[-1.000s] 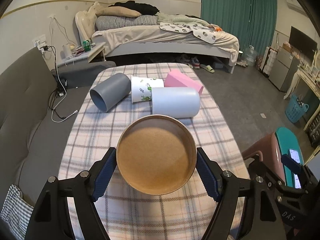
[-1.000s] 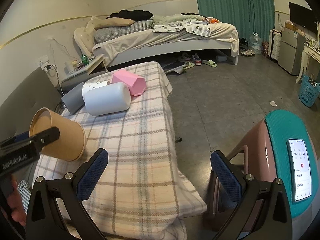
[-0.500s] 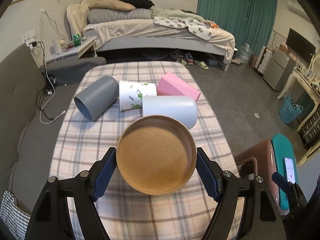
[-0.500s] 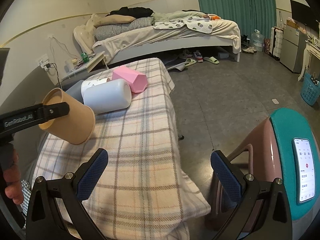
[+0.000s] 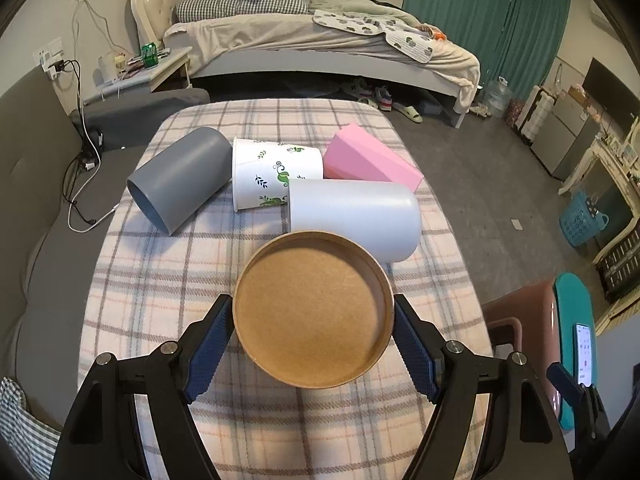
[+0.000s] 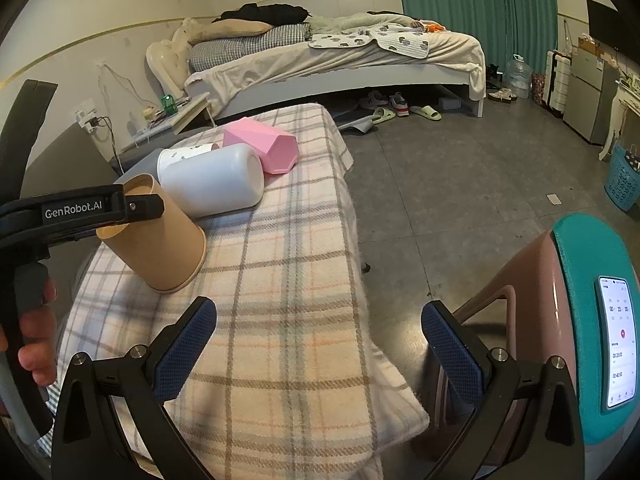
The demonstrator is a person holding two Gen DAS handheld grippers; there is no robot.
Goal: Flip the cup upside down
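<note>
My left gripper (image 5: 314,342) is shut on a brown paper cup (image 5: 314,312), its flat base facing the camera. In the right wrist view the brown cup (image 6: 160,244) is tilted, mouth down, its lower rim touching or just above the plaid-covered table (image 6: 280,300), held by the left gripper's fingers (image 6: 136,206). My right gripper (image 6: 318,344) is open and empty over the table's near right edge.
Several cups lie on their sides behind: grey (image 5: 180,178), white with leaf print (image 5: 276,178), plain white (image 5: 356,216), pink (image 5: 370,160). A pink chair with a phone (image 6: 618,340) stands right of the table. A bed (image 5: 320,40) is beyond.
The left gripper has turned the brown cup from nearly sideways to mouth-down and lowered it to the table. The right gripper has barely moved.
</note>
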